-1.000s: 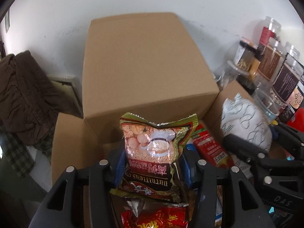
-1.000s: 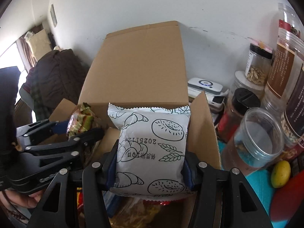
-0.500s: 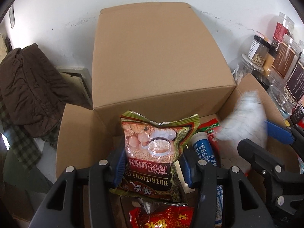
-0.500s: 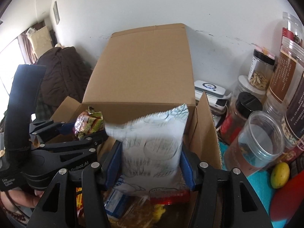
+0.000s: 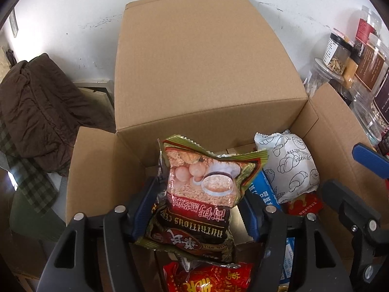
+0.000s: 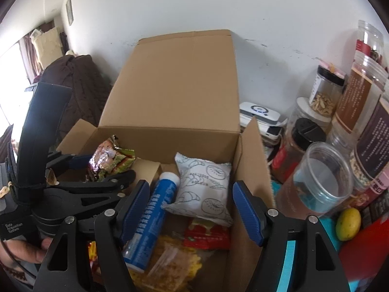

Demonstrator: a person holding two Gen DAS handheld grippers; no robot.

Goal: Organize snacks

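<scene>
While both of my grippers point down into the open box (image 5: 92,185), each has just been letting go of its load.

Left gripper (image 5: 198,196): the jaws have just been opening and now stand apart. The cereal bag (image 5: 204,170) still sits between them, tilted, with a gap showing at each blue pad. Its lower end rests on a red pack (image 5: 209,279) directly beneath my jaws. Ahead of this gripper the box's rear flap (image 5: 209,73) stands up against the wall. To the left, outside the box, lies a brown coat (image 5: 36,112).

Right gripper (image 6: 191,186): the jaws have just been opening and are wide apart, touching nothing. The white bag (image 6: 204,189) lies inside the box just ahead of the fingertips, against the rear wall and clear of both pads. It leans on a blue tube (image 6: 150,216) that lies along my left finger. Below the white bag are another red packet (image 6: 209,236) and a yellow snack bag (image 6: 175,260). To the right of this gripper, outside the box, stand clear jars (image 6: 321,182) and a lemon (image 6: 347,223). My left hand (image 6: 24,250) shows at the lower left of the right wrist view, holding the other gripper's handle.
</scene>
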